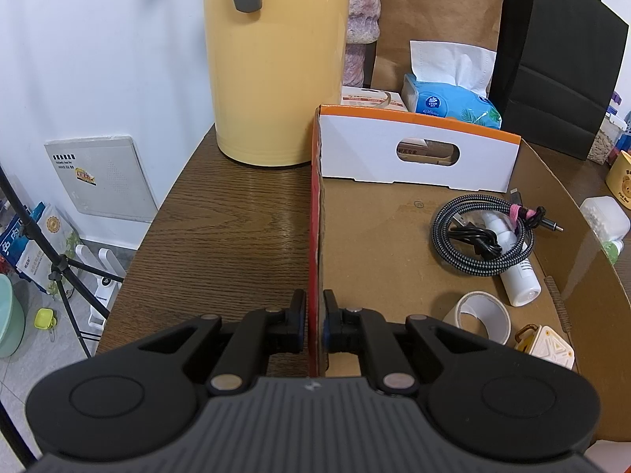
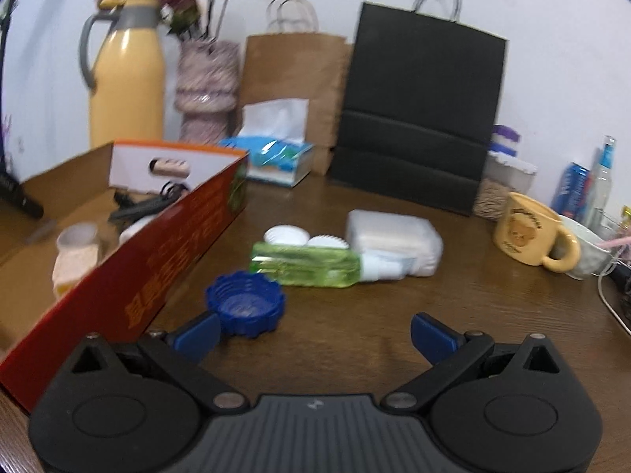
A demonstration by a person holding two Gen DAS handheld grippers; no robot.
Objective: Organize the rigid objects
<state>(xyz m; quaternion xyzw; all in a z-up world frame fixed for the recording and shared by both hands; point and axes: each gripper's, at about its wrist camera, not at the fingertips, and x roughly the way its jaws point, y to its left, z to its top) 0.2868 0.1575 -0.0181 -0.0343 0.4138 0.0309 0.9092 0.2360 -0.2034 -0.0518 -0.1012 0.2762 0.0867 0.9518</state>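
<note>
My left gripper [image 1: 314,325] is shut on the red side wall of the cardboard box [image 1: 314,213]. Inside the box lie a coiled braided cable [image 1: 483,234], a white bottle [image 1: 516,276], a tape roll [image 1: 479,315] and a small cream cube [image 1: 550,347]. My right gripper [image 2: 315,333] stands open above the wooden table, nothing between its fingers. A blue ridged cap [image 2: 245,303] lies just ahead of its left finger, beside the box's red wall [image 2: 157,272]. Further ahead lie a green bottle [image 2: 307,266], two white round lids [image 2: 286,235] and a white packet [image 2: 394,242].
A yellow thermos [image 1: 276,63], a tissue pack [image 1: 453,104], a brown paper bag [image 2: 294,79] and a black paper bag [image 2: 422,118] stand at the back. A yellow mug [image 2: 530,234], a white cup and bottles crowd the right side. The table's left edge [image 1: 157,213] drops to the floor.
</note>
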